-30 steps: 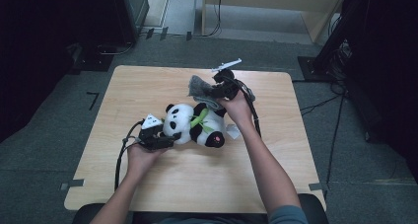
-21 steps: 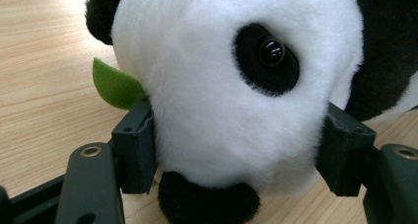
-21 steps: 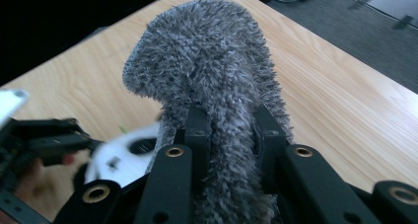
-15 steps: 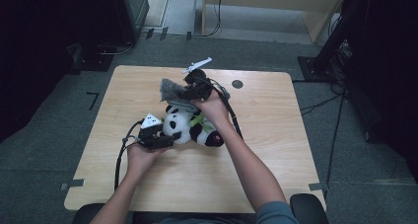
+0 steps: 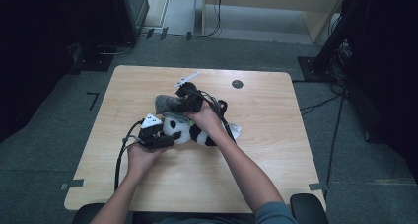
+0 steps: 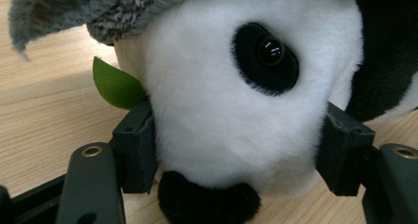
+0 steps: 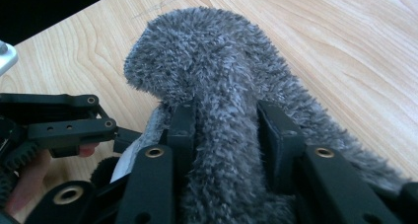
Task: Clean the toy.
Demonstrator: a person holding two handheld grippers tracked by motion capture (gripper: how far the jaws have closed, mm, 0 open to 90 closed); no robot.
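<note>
Panda toy (image 5: 190, 131), lying near the middle of the table (image 5: 276, 150), a little toward its left edge, with most of its body hidden under your right hand (image 5: 206, 119) in the high view. Your left gripper (image 5: 156, 135) clamps the toy's white head: in the left gripper view the two black pads press into the plush on either side, below the black eye patch (image 6: 266, 57), and the head bulges past them. The toy's far ear and body are cut off at that view's right edge; a green leaf (image 6: 116, 84) juts out beside the left pad, its stem end hidden behind the head.

Grey fuzzy hat (image 7: 217, 86), resting over the top of the toy's head on the side toward the table's far edge. Your right gripper (image 5: 190, 96) has a fold of it between its jaws; these have just been opening, and in the right gripper view the pads stand narrowly apart with the pile still brushing both, so a firm pinch cannot be confirmed. The hat's opening and how far it covers the head are hidden by the jaws. A white tag (image 7: 129, 157) peeps out below, partly masked. Your left gripper's linkage and a fingertip (image 7: 86, 149) show at that view's left edge.
</note>
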